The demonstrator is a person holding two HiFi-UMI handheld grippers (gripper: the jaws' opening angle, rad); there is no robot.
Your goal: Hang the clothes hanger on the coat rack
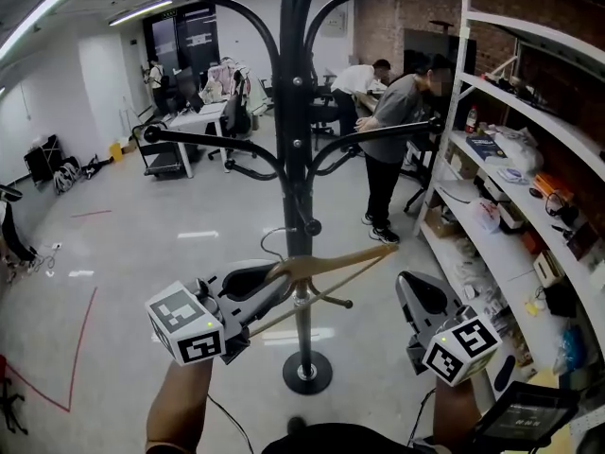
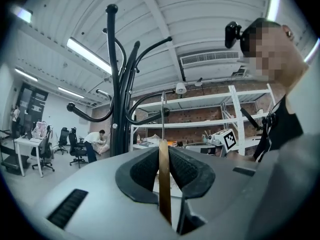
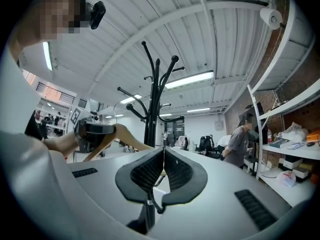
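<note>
A black coat rack (image 1: 294,140) with curved arms stands on a round base in the middle of the head view; it also rises in the left gripper view (image 2: 119,99) and right gripper view (image 3: 152,109). A wooden clothes hanger (image 1: 326,265) with a wire hook lies tilted in front of the pole, below the lowest arms. My left gripper (image 1: 269,282) is shut on its left end; the wood (image 2: 164,181) shows edge-on between the jaws. My right gripper (image 1: 416,296) is shut with nothing in it, to the right of the pole; from its own view the hanger (image 3: 112,136) is at left.
White shelving (image 1: 529,168) full of boxes and tools runs along the right. Two people (image 1: 392,135) stand by desks behind the rack. Desks and office chairs (image 1: 203,121) fill the far left. Red tape marks the floor at lower left.
</note>
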